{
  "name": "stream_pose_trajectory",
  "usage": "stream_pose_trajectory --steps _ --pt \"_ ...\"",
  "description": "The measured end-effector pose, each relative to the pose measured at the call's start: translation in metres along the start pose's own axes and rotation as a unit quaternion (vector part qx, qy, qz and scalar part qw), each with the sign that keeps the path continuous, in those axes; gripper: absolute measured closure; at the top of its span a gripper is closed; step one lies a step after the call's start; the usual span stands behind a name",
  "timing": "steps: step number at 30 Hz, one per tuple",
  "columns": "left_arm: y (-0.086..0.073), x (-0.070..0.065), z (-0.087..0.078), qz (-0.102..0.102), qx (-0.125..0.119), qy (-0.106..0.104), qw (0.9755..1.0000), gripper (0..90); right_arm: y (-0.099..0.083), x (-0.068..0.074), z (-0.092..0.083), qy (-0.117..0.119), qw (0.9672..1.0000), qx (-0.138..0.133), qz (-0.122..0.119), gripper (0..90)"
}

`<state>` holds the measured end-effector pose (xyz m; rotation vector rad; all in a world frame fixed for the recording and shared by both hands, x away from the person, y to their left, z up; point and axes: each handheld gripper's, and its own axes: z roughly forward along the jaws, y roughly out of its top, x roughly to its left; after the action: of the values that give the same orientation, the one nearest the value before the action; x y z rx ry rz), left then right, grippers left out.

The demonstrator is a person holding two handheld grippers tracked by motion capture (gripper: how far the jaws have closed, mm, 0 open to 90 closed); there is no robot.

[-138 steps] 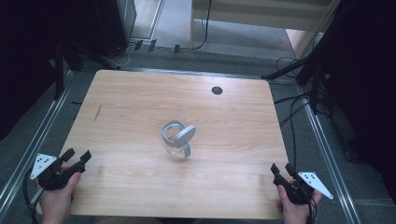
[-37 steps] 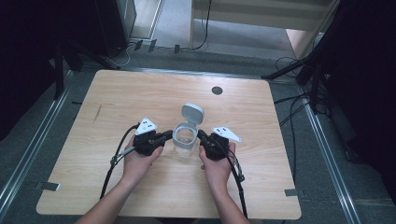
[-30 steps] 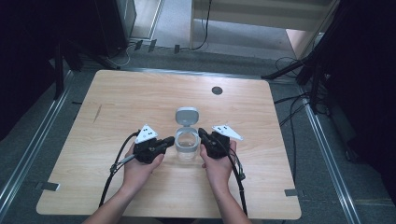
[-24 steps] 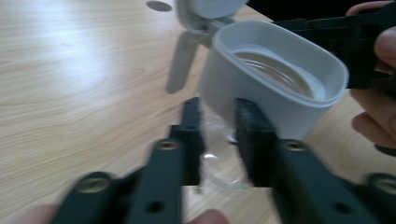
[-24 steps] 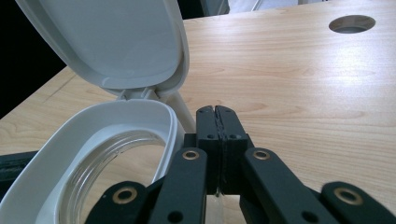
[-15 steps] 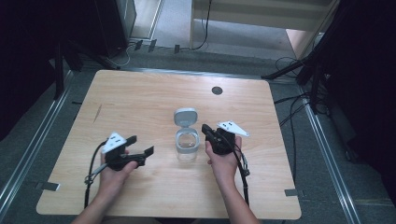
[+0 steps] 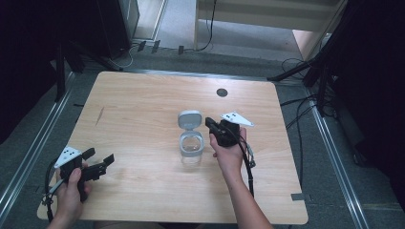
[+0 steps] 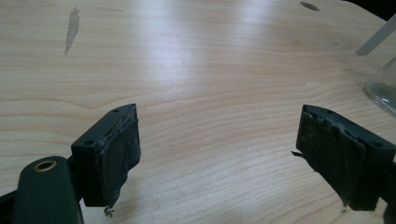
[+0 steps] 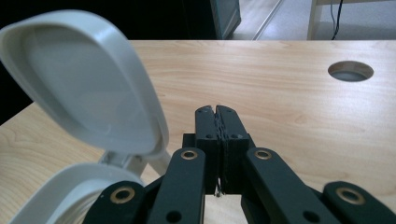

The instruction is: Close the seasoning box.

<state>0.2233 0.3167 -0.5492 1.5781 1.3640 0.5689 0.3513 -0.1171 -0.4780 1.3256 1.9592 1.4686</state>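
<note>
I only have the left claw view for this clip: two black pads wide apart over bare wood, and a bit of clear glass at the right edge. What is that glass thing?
Observer: A clear container standing upright mid-table, its grey hinged lid flipped open.
Operator: Where is the other claw?
Observer: The right claw sits just right of the container, beside the raised lid.
Operator: Is it gripping the lid?
Observer: No. In the right claw view its jaws are pressed together on nothing, with the lid off to their left.
Operator: And my claw, relative to all that?
Observer: The left claw is held near the table's near-left corner, well clear of the container.
</note>
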Motion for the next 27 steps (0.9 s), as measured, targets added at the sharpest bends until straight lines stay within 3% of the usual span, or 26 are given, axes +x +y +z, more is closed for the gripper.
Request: stream_pose_trajectory --steps 2,5,9,12,15,27 --pt "-0.001 -0.005 0.003 0.013 0.001 0.005 0.9999 13.7 0.005 0.000 0.002 0.002 1.0000 -0.001 -0.001 90.0" --pt "-0.002 -0.012 0.006 0.038 0.008 -0.005 0.9993 13.7 0.013 -0.002 0.001 0.014 0.9998 -0.013 0.005 90.0" --pt "-0.001 -0.008 0.007 0.021 0.013 -0.015 0.9996 13.7 0.022 -0.003 0.003 0.008 0.9998 -0.017 -0.002 90.0" --pt "-0.001 -0.006 0.007 0.010 0.013 -0.017 0.9997 13.7 0.027 -0.001 0.002 0.017 0.9996 -0.022 -0.011 90.0" --pt "-0.001 -0.006 0.008 0.013 0.014 -0.017 0.9997 13.7 0.030 0.004 0.001 0.036 0.9983 -0.029 -0.036 89.7" --pt "-0.001 -0.006 0.008 0.008 0.013 -0.019 0.9997 13.9 0.028 0.010 -0.009 0.062 0.9968 -0.022 -0.047 90.0"
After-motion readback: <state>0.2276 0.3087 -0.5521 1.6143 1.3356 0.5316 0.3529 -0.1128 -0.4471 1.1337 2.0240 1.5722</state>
